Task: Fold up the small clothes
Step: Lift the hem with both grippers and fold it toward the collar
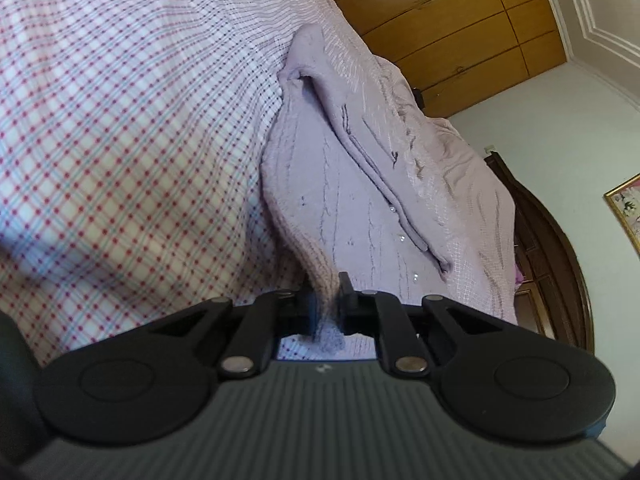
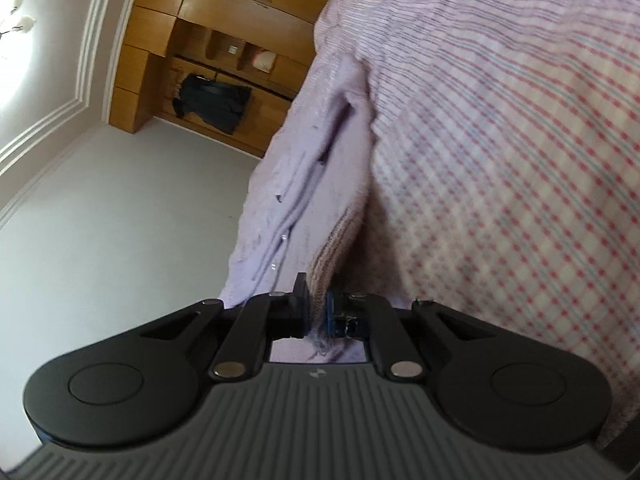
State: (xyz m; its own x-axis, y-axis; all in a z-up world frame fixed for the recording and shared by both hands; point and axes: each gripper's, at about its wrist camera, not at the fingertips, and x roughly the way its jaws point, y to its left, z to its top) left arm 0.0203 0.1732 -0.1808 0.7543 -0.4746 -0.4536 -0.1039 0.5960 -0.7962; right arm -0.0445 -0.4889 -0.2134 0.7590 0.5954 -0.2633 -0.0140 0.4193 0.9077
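A lilac knitted cardigan [image 1: 360, 200] with small shiny buttons lies on the checked bedspread [image 1: 120, 140]. In the left wrist view my left gripper [image 1: 326, 300] is shut on the cardigan's ribbed hem, which bunches between the pads and hangs out behind them. In the right wrist view the same cardigan [image 2: 304, 168] stretches away from me, and my right gripper [image 2: 318, 308] is shut on another stretch of its ribbed edge. Both held edges are raised a little off the bedspread [image 2: 520, 160].
The red-and-blue checked bedspread fills most of both views. A dark wooden headboard [image 1: 560, 260] curves at the bed's end. Wooden wardrobes [image 1: 460, 28] line the far wall, with dark clothing [image 2: 212, 104] hanging in an open bay. A framed picture [image 1: 628, 208] hangs on the wall.
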